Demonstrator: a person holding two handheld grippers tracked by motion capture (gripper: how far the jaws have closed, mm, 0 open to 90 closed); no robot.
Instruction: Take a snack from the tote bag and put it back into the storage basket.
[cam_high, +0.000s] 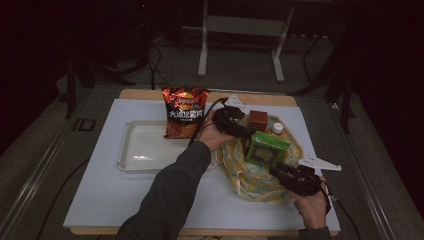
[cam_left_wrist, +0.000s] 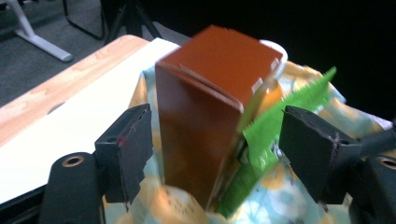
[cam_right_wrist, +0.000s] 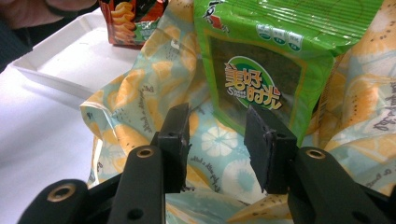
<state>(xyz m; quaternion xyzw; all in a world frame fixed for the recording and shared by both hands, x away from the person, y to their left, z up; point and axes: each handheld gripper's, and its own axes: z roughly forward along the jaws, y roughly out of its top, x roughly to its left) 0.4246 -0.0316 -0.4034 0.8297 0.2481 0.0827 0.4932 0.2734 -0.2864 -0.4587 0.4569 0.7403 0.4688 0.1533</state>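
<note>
A yellow-and-blue lemon-print cloth bag (cam_high: 255, 185) lies open on the white mat. In it stand a brown carton (cam_high: 258, 120), a green snack packet (cam_high: 267, 149) and a white-capped bottle (cam_high: 278, 128). My left gripper (cam_high: 246, 133) reaches across to the carton. In the left gripper view the brown carton (cam_left_wrist: 205, 116) stands between the jaws of the left gripper (cam_left_wrist: 217, 149), with a gap at each pad and the green packet (cam_left_wrist: 280, 121) behind it. My right gripper (cam_high: 276, 170) is at the bag's near side. The right gripper (cam_right_wrist: 217, 140) is open over the cloth (cam_right_wrist: 140, 107), just below the green packet (cam_right_wrist: 261, 70).
An orange-red chip bag (cam_high: 185, 112) stands at the far edge of a white tray (cam_high: 125, 150) on the left of the mat (cam_high: 100, 200). The tray (cam_right_wrist: 60, 65) and chip bag (cam_right_wrist: 130, 18) are also in the right gripper view. Table legs and cables stand on the dark floor beyond.
</note>
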